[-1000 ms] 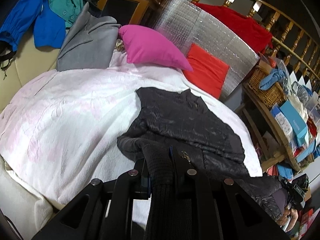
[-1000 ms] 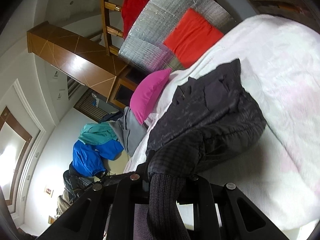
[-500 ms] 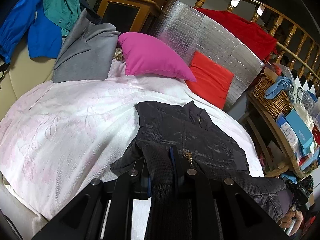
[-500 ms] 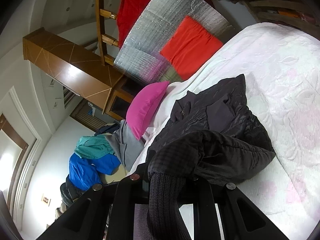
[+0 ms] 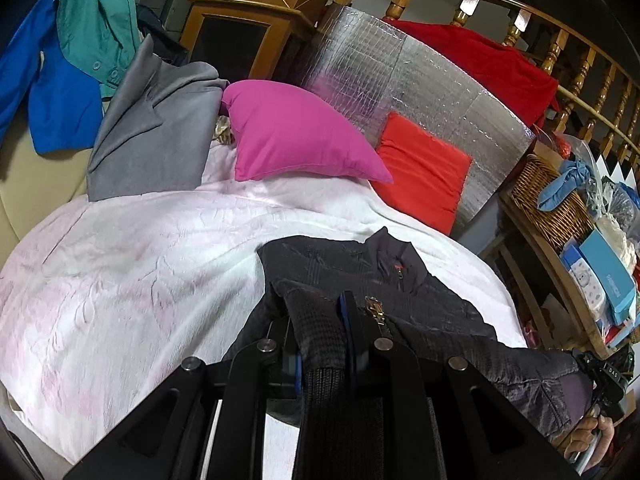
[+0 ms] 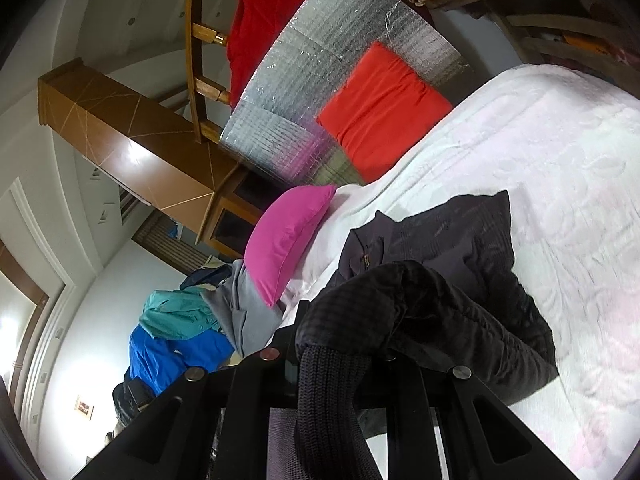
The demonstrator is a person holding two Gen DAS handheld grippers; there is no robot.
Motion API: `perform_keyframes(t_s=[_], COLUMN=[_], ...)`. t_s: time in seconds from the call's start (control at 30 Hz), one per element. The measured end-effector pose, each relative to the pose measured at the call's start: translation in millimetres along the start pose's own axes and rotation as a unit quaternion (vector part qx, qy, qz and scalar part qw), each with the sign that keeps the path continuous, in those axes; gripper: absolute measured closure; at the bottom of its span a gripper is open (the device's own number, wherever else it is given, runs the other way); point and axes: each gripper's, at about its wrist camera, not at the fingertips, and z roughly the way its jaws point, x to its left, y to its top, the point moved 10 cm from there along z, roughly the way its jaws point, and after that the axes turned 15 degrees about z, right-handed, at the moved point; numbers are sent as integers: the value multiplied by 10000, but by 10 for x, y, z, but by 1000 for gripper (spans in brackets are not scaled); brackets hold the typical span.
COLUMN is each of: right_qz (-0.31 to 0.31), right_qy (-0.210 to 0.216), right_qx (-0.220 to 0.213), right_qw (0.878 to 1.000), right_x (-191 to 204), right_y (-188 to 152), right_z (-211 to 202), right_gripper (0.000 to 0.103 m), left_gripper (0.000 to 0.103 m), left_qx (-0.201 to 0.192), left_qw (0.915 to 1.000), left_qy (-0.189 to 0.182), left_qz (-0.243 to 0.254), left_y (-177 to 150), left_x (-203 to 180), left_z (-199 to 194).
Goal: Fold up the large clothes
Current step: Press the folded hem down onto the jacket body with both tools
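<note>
The white blanket (image 5: pixel 132 264) covers the bed and lies bare over its whole left part in the left wrist view, giving wide open room there. At the far edge a pink pillow (image 5: pixel 296 132) and a red cushion (image 5: pixel 424 168) lean against a silver foil panel (image 5: pixel 420 80), with a gray coat (image 5: pixel 156 128) at the left corner. The bed's right edge drops off toward a wooden shelf with a wicker basket (image 5: pixel 552 200).

The dark jacket (image 5: pixel 360 264) lies on the near right part of the blanket, collar toward the pillows. The left gripper (image 5: pixel 320 320) is pressed together on the jacket's knit hem beside the zipper, lifting it. The right gripper (image 6: pixel 332 344) pinches another knit part of the jacket, the fabric bunched up just ahead of it.
</note>
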Motion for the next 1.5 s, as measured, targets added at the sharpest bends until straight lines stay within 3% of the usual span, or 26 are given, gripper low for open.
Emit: perform_keyframes(t_s=[0.27,0.63,0.83,1.5], right_qz=[4,-124,-35,-173], right_qy=[-70,-58,-94,-164], right_qx=[51,34,41,56], right_qw=[10000,9999,9999,9997], right_x=[-123,27,-68,-41], right_y=[-65,20,-2,-179], right_z=[54,45,110,-132], right_gripper=[86,86,86,86], left_gripper=[86,86,86,86], left_qx=[100,6,88,73], left_qw=[9999,10000,10000,9995], left_qy=[-4,14,14,-55], left_qz=[13,93,45,302], left_y=[-116,45,-46,-69], left_x=[40,-3,33,-38], left_z=[59,38,107,-51])
